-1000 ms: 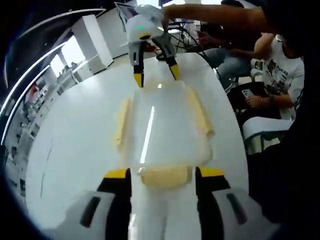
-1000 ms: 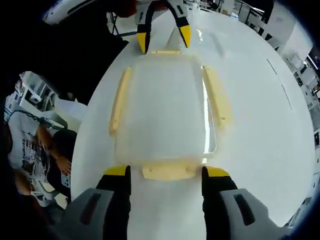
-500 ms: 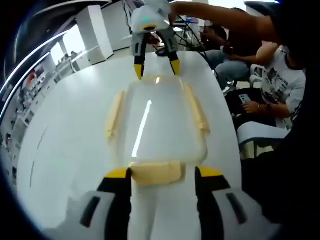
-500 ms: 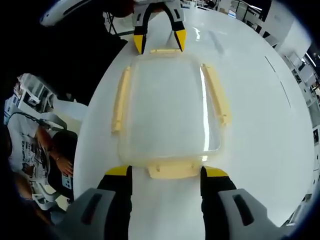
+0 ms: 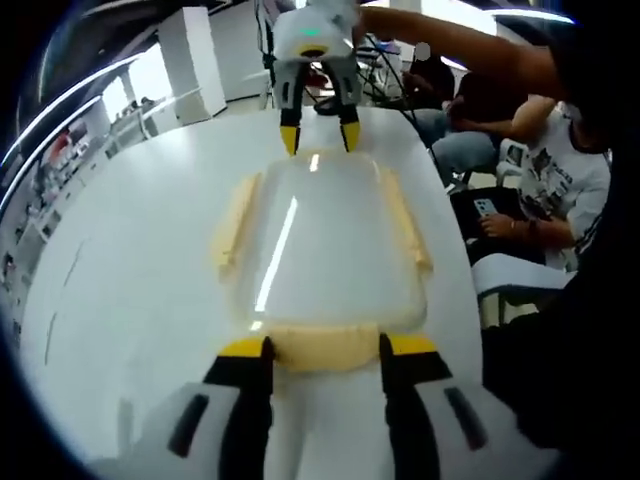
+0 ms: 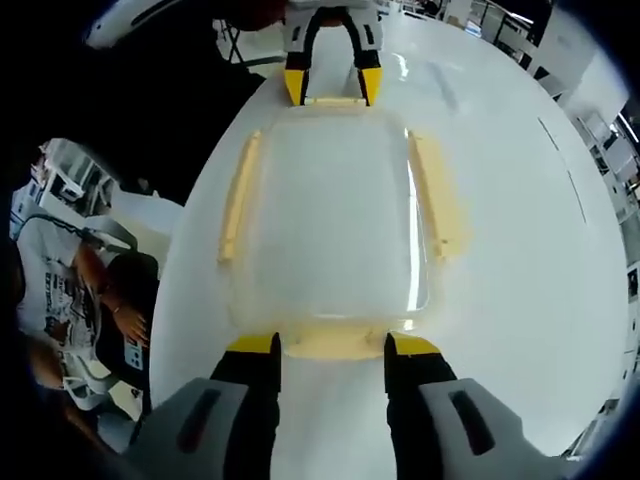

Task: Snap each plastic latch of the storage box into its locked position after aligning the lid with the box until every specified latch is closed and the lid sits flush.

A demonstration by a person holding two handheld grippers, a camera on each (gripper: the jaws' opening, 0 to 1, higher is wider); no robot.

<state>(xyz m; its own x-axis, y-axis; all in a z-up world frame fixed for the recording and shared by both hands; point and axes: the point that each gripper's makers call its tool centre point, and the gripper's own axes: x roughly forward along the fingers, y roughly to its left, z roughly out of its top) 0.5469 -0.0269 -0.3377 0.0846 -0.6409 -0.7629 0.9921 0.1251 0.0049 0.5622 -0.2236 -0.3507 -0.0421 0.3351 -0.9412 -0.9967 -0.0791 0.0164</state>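
A clear storage box (image 5: 320,240) with its lid on lies on a white table (image 5: 130,280); cream latches run along its sides. In the left gripper view my left gripper (image 5: 325,347) has its jaws drawn in against both ends of the near end latch (image 5: 322,348). The right gripper (image 5: 319,137) stands at the box's far end. In the right gripper view my right gripper (image 6: 332,346) has closed the same way on its own near end latch (image 6: 332,345). Across the box (image 6: 330,220), the left gripper (image 6: 332,87) straddles the other end latch (image 6: 333,101).
The long side latches (image 5: 236,220) (image 5: 405,225) flare outward from the box. People sit close to one table edge (image 5: 540,190) (image 6: 80,290). Bare white tabletop (image 6: 530,250) stretches along the box's other side.
Both grippers' jaws have narrowed onto the end latches between them. Both views have shifted slightly; the box has stayed in place.
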